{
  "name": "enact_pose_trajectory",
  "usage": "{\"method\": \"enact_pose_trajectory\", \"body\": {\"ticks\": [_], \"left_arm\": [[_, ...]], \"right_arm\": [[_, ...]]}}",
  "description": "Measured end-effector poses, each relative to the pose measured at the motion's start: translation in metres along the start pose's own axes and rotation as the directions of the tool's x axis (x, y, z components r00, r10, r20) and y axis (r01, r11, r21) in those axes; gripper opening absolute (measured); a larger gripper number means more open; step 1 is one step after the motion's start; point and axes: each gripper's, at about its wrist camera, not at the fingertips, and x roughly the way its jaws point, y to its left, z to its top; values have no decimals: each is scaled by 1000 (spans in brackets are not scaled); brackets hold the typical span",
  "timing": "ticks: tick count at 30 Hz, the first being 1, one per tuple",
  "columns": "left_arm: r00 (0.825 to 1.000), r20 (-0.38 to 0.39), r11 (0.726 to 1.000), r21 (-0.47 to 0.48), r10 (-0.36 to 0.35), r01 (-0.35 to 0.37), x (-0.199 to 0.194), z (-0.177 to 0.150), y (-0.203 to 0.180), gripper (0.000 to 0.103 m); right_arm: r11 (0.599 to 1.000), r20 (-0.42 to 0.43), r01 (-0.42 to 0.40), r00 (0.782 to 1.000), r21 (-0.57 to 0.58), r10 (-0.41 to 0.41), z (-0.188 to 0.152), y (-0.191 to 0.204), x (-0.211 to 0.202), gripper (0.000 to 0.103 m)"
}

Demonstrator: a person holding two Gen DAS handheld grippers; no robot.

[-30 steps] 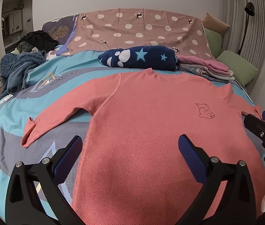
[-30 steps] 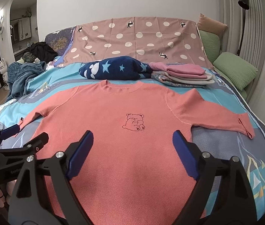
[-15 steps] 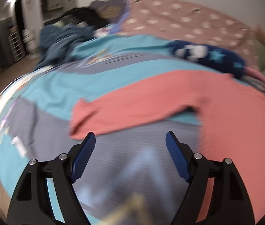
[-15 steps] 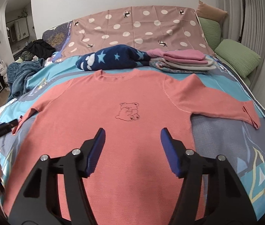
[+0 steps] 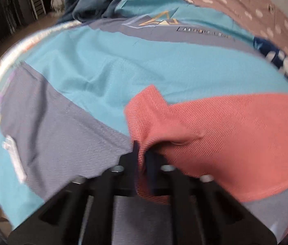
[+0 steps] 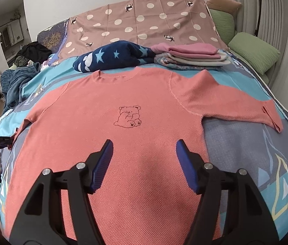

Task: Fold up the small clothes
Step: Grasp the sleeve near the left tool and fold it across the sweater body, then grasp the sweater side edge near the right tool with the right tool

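Observation:
A coral long-sleeved top [image 6: 123, 138] with a bear outline on the chest lies flat, front up, on the bed. My left gripper [image 5: 142, 153] is shut on the cuff of its left sleeve [image 5: 205, 130], which bunches up around the jaws. In the right wrist view the left gripper [image 6: 3, 140] shows at the far left, at that sleeve's end. My right gripper [image 6: 144, 163] is open and empty, low over the lower middle of the top. The right sleeve [image 6: 235, 106] lies spread out to the right.
The bed has a blue and grey cover [image 6: 235, 143]. At the back lie a navy star blanket [image 6: 113, 59], a stack of folded pink and pale clothes [image 6: 192, 55], and a dotted brown sheet [image 6: 144, 24]. Green pillows [image 6: 252, 51] stand right; a dark clothes heap [image 6: 19, 77] lies left.
My left gripper moved left to the sleeve's end and shut on the cuff. My right gripper narrowed somewhat and moved a little forward over the top.

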Motion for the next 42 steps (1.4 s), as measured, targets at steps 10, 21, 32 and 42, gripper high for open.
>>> {"method": "enact_pose_trajectory", "body": {"ticks": [10,21,32,42], "left_arm": [[818,291,851,348,-497,393,-180,-11,-145,5],[770,-82,541,665,-633,515,-177,-155,-352,5],[813,-161,520,695,-560,496,-142,-184,-362,13],[874,123,693,664,-471,280,-165,-154,-277,63]], "right_arm": [[997,-8,-6,1000,76,7,1,-21,2,66],[988,-5,-25,1000,153,26,-2,-61,-12,66],[846,-195,-386,857,369,476,29,-71,54,69],[750,-321,-418,716,513,619,49,-36,130,80]]}}
